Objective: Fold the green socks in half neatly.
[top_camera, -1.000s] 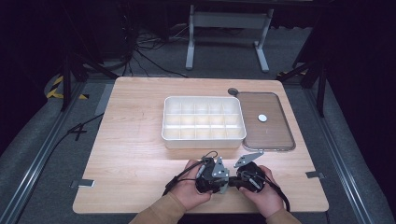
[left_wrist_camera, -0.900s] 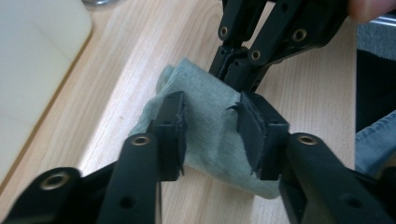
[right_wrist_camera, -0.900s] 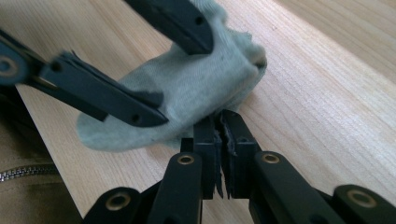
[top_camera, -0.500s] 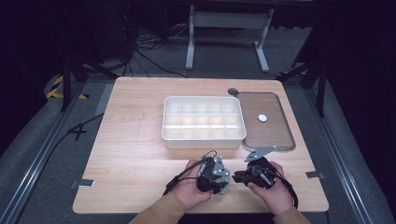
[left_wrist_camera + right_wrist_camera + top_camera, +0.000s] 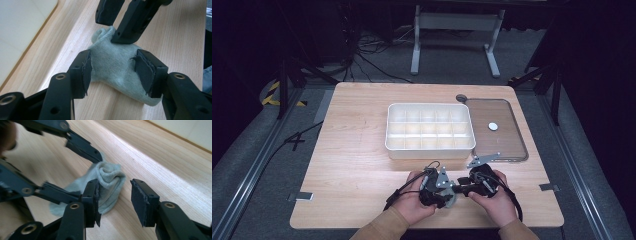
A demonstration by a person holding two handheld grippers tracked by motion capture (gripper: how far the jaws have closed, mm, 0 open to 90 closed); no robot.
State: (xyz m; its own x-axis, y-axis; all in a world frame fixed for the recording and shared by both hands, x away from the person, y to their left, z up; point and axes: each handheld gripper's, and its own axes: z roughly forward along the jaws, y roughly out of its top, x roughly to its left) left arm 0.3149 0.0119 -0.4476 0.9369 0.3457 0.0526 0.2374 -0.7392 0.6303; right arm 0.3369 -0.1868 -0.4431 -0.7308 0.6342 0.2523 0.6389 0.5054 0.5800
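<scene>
The grey-green sock point(image 5: 117, 72) lies bunched on the counter point(image 5: 357, 165) at its near edge, between my two grippers. My left gripper point(image 5: 112, 72) straddles it, jaws just opening, pads apparently clear; my right gripper point(image 5: 113, 200), also just opening, has the rolled end left of centre in its gap.

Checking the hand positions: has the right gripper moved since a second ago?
Yes. The right gripper slid slightly right along the table's near edge, away from the white tray centre; its jaws have just been opening.

Pale grey-green knitted sock point(image 5: 117, 67) on light, straight-grained wooden bench point(image 5: 352, 165); black left claw point(image 5: 113, 72) and black right claw point(image 5: 113, 200) beside the sock; white divided tray point(image 5: 430, 131) beyond it.
</scene>
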